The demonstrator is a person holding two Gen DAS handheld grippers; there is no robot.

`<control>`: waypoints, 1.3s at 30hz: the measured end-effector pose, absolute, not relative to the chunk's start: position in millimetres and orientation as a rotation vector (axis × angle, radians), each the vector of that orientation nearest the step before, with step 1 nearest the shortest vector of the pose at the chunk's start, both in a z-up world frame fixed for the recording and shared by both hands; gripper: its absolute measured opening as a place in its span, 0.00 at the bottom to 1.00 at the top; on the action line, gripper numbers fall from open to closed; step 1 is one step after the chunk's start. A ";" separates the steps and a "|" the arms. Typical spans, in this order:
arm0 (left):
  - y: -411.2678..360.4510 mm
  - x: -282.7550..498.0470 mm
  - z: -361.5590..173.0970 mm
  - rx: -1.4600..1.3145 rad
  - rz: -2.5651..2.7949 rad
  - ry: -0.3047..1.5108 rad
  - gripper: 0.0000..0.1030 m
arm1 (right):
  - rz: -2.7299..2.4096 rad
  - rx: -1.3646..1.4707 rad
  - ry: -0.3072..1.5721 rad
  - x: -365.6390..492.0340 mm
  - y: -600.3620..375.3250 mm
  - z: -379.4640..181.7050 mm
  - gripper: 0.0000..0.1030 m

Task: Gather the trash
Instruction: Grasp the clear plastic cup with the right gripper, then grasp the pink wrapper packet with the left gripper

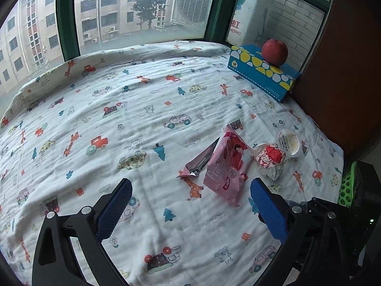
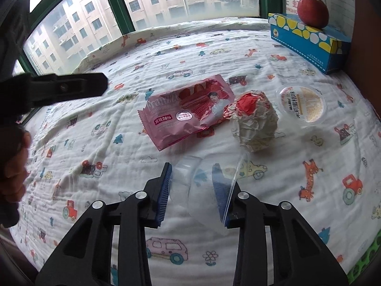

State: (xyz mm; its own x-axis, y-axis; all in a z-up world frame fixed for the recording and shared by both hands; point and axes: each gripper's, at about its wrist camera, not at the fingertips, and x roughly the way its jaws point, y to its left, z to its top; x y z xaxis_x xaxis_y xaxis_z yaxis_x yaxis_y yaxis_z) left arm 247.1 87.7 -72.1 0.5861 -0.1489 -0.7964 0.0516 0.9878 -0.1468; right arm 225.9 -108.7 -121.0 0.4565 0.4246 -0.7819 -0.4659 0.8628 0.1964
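Observation:
My right gripper (image 2: 192, 169) is shut on a clear plastic cup (image 2: 202, 190), which lies on its side between the blue pads just above the patterned cloth (image 2: 95, 143). Beyond it lie a pink snack wrapper (image 2: 188, 114), a crumpled paper ball (image 2: 254, 121) and a round clear lid with a label (image 2: 301, 103). My left gripper (image 1: 190, 183) stands wide open and holds nothing. The pink wrapper (image 1: 226, 166) lies just past its right finger, with the paper ball (image 1: 271, 159) and the lid (image 1: 289, 143) further right. One black finger of the left gripper (image 2: 71, 88) shows at the right wrist view's upper left.
A blue tissue box (image 1: 262, 71) with a red apple (image 1: 274, 52) on top stands at the far right against a brown wall. A green basket (image 1: 346, 186) sits off the cloth's right edge. A window runs along the back. A person's hand (image 2: 12, 166) is at the left.

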 end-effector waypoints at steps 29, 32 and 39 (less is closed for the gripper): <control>42.9 282.2 -117.0 -0.082 -0.218 0.994 0.15 | 0.500 0.068 0.881 196.0 -168.3 -91.0 0.34; 42.6 272.9 -105.2 -0.084 -0.220 0.967 0.12 | 0.492 0.082 0.872 191.1 -174.7 -86.7 0.34; 44.9 242.8 -73.4 -0.101 -0.235 0.909 0.08 | 0.470 0.133 0.831 174.1 -193.3 -67.1 0.33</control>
